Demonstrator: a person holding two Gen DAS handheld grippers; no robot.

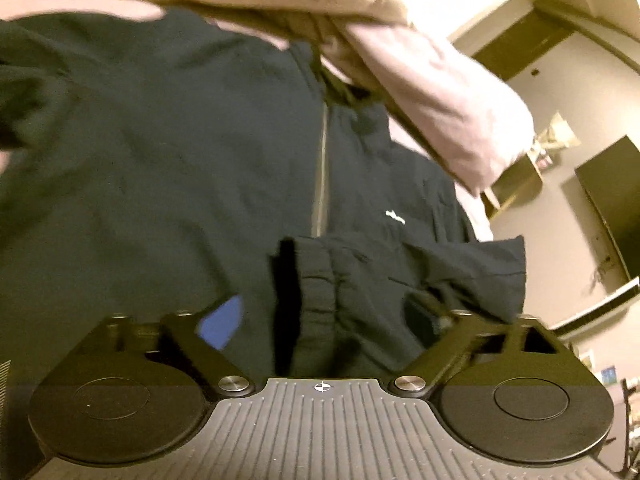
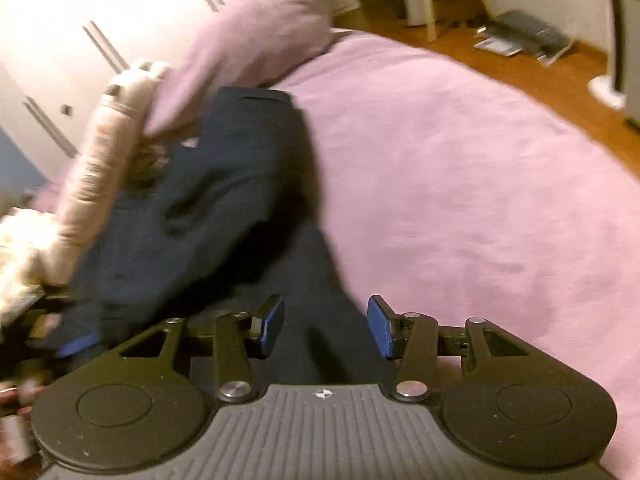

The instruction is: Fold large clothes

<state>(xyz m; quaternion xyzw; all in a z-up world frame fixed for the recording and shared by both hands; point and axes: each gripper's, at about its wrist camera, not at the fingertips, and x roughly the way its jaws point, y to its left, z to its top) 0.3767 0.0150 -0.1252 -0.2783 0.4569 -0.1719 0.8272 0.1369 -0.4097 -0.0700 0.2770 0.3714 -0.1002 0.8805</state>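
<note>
A dark navy zip jacket (image 1: 180, 140) lies spread on the pink bed (image 2: 460, 180), with its zipper (image 1: 320, 168) running up the middle and a small white logo (image 1: 395, 217) on the chest. In the left wrist view a ribbed sleeve cuff (image 1: 316, 300) lies between the wide-apart fingers of my left gripper (image 1: 324, 320). Its left blue pad (image 1: 220, 322) shows, and the right one is lost against the dark cloth. My right gripper (image 2: 326, 328) hovers over the jacket's edge (image 2: 224, 200), blue pads (image 2: 272, 326) apart, and no cloth is pinched.
A pink pillow (image 2: 256, 28) lies at the head of the bed. The person's cream fleece sleeve (image 2: 100, 168) reaches in from the left. White wardrobe doors (image 2: 60, 20) stand behind. Wooden floor (image 2: 520, 60) with a stool and papers lies beyond the bed. A dark screen (image 1: 616, 200) hangs at the right.
</note>
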